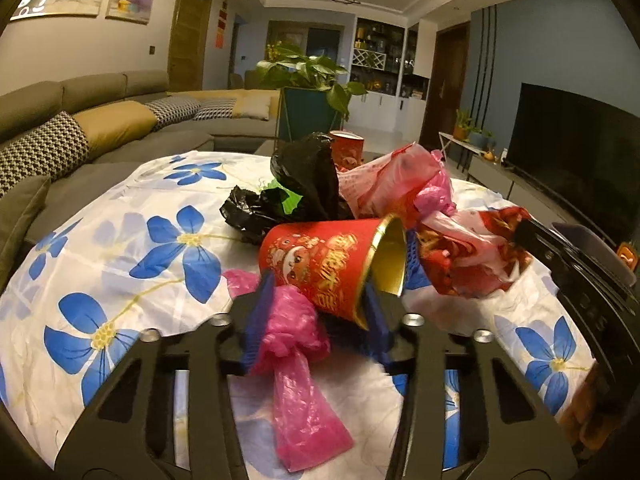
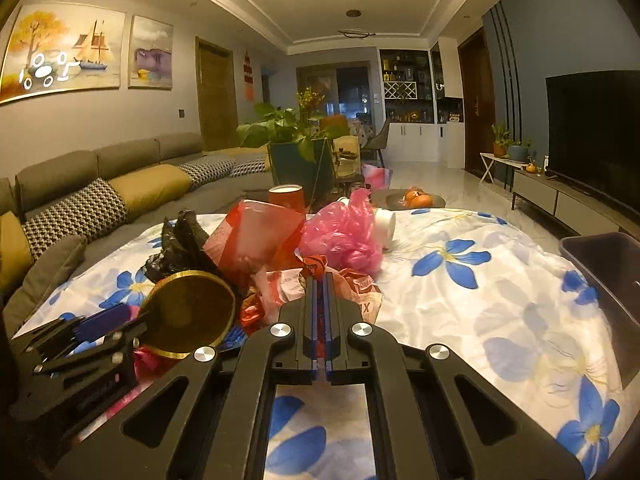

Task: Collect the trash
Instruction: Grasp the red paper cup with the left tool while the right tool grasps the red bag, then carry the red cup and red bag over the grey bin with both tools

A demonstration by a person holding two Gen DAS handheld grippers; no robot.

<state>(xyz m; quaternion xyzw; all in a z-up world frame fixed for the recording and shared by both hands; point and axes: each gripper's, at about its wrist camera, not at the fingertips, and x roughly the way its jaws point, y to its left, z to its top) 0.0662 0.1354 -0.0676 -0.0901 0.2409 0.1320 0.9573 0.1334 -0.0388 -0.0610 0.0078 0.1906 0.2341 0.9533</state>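
Floral tablecloth (image 2: 460, 300): two red cups (image 1: 324, 264)

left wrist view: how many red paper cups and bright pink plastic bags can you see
red paper cups: 2, one on its side between the left claw's fingers, one upright at the back
bright pink plastic bags: 2, one at the left claw, one in the pile
total: 4

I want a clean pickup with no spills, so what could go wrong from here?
The left hand-held gripper grips the red paper cup and a pink plastic bag together; the cup, tipped sideways, could slip out. The right hand-held gripper pinches only an edge of the red wrapper, which may tear free.
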